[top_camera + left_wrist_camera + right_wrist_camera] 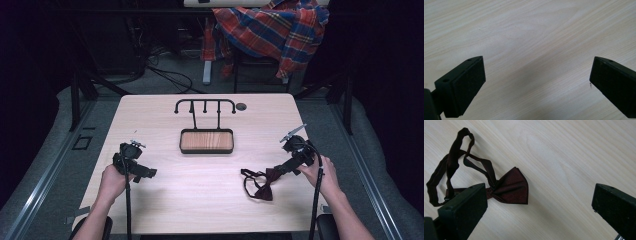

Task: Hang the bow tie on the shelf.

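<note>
A dark maroon bow tie [264, 184] with a looped strap lies on the pale wooden table [165, 120] at the front right. My right gripper [280, 168] hovers just over it, open; in the right gripper view the bow tie [509, 186] lies partly behind the left jaw, with bare wood between the jaws. My left gripper [146, 173] is at the front left, open over bare table [534, 50], nothing between its jaws. A black hanger stand [205, 106] with hooks rises from a wood-lined tray base [206, 141] at the table's middle.
A small round hole [241, 106] sits in the table near the back right. A plaid shirt [272, 27] hangs over a chair behind the table. Cables lie on the floor beyond the far edge.
</note>
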A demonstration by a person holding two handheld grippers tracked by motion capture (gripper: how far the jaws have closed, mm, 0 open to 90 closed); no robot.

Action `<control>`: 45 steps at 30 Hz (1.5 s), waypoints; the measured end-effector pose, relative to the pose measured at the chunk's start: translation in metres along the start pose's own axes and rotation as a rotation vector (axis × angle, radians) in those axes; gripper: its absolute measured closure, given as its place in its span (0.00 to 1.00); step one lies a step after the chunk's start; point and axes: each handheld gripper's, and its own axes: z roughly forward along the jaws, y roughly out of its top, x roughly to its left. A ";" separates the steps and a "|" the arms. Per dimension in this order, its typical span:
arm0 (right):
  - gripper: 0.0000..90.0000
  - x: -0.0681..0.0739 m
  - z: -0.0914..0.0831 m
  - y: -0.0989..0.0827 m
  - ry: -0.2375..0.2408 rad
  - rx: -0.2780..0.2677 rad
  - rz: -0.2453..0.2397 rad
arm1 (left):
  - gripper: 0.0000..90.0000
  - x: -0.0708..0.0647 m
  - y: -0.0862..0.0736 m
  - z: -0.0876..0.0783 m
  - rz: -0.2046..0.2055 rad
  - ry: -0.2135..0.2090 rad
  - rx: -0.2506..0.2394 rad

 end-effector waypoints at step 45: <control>0.00 0.020 0.019 0.016 0.084 0.015 -0.135 | 0.01 -0.005 0.001 0.003 0.034 0.014 0.019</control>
